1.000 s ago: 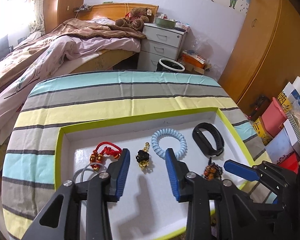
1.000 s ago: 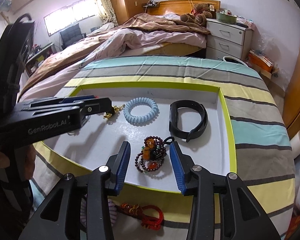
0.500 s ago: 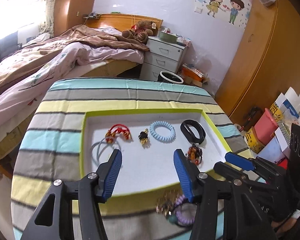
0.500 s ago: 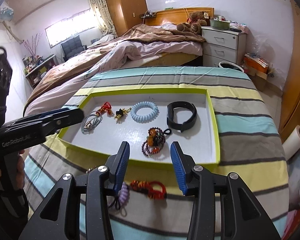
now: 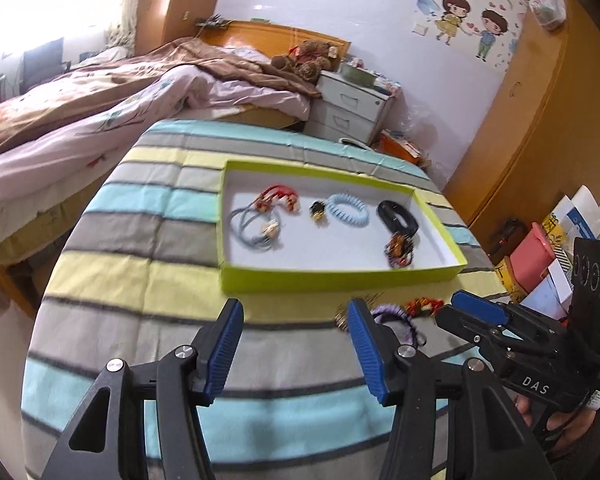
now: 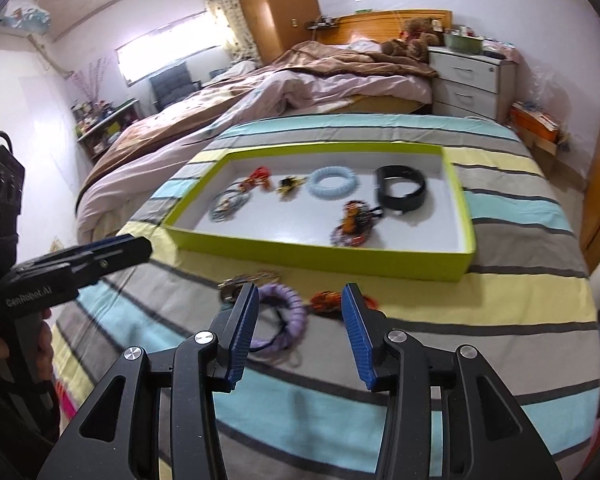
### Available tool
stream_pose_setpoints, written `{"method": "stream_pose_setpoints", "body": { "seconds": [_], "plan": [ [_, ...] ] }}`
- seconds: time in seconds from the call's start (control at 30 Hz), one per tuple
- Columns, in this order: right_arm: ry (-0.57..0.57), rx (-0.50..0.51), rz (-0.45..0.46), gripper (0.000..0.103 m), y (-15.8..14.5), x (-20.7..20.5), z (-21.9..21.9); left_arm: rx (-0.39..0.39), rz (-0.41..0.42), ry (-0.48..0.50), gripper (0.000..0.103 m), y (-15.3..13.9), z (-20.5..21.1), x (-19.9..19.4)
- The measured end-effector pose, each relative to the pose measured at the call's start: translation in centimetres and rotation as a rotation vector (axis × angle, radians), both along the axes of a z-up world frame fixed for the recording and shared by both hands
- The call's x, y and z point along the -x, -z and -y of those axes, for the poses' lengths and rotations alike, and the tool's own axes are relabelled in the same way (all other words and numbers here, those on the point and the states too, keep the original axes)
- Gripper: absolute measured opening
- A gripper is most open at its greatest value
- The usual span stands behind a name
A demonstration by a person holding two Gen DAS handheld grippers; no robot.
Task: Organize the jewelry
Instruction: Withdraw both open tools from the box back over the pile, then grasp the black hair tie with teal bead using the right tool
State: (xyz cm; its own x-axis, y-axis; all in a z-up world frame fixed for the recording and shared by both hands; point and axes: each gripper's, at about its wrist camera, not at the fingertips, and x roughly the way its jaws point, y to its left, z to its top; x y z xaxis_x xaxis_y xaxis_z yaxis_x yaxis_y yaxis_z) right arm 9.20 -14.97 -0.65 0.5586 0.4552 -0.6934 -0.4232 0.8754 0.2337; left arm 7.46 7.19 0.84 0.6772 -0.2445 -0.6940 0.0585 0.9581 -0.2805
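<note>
Both tongs, the left tongs point(image 5: 296, 346) and right tongs point(image 6: 300, 332), have drawn back from the green tray point(image 6: 316, 255), jaws apart and empty, toward the purple coil bracelet point(image 6: 286, 312) lying just before it on the surface, likely next.

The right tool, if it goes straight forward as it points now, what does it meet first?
Probably the purple coil bracelet and red bead piece on the striped cloth, which lie between the open right tool and the green tray. Depth is unclear.
</note>
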Motion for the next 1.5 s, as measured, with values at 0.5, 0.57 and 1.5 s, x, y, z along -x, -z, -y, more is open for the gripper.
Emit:
{"method": "stream_pose_setpoints", "body": {
  "seconds": [0.5, 0.57, 1.5],
  "plan": [
    [-0.044, 0.081, -0.032, 0.044, 1.9, -0.1, -3.1, 0.032, -0.027, -0.002, 0.054, 1.6, -1.5, 2.2],
    [-0.045, 0.078, -0.036, 0.044, 2.0, -0.2, -2.9, 0.038, -0.028, 0.006, 0.054, 1.7, -1.4, 2.3],
    [-0.013, 0.084, 0.040, 0.007, 0.6, 0.6, -2.1, 0.061, -0.095, 0.036, 0.063, 3.2, -0.4, 2.4]
  ]
}}
